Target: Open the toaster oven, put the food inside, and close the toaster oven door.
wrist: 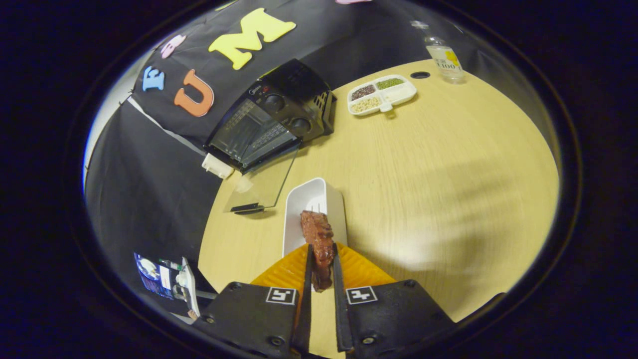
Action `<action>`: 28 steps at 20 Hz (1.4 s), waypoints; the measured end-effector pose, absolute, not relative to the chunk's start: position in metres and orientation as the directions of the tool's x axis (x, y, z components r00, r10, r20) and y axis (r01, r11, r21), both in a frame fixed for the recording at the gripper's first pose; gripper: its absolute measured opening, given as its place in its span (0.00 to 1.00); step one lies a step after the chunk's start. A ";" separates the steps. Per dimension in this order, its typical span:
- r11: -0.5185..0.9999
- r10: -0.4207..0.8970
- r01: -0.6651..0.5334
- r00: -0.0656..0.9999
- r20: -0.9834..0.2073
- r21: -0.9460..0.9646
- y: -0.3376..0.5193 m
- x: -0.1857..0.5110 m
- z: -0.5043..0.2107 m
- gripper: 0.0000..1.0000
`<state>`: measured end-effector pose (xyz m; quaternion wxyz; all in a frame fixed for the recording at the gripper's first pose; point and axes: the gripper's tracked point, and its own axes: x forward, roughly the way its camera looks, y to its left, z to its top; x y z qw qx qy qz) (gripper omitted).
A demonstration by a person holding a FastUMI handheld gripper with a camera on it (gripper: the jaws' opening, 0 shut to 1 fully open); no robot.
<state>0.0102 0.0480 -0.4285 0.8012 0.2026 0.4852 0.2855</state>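
My gripper [321, 253] is shut on a reddish-brown piece of meat [318, 238], which sticks out past the fingertips and hangs above a long white tray [305, 200]. Beyond the tray stands the black toaster oven [279, 117] at the table's far left edge. Its glass door [263, 184] is folded down flat toward me, with the dark handle at its near end. The oven's inside looks dark, with a rack faintly showing.
A white divided dish [383, 93] with grains and beans sits beyond, right of the oven. A clear bottle [445, 53] stands behind it at the far table edge. The round wooden table [448, 174] stretches wide to the right. Small items lie on the floor at left.
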 end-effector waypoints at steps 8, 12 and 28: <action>0.714 0.674 -0.203 0.461 -0.578 0.670 0.075 0.022 -0.366 0.15; 0.674 0.686 -0.178 0.509 -0.520 0.717 0.114 0.031 -0.336 0.15; 0.490 0.617 -0.033 0.719 -0.320 0.871 0.293 0.156 -0.353 0.15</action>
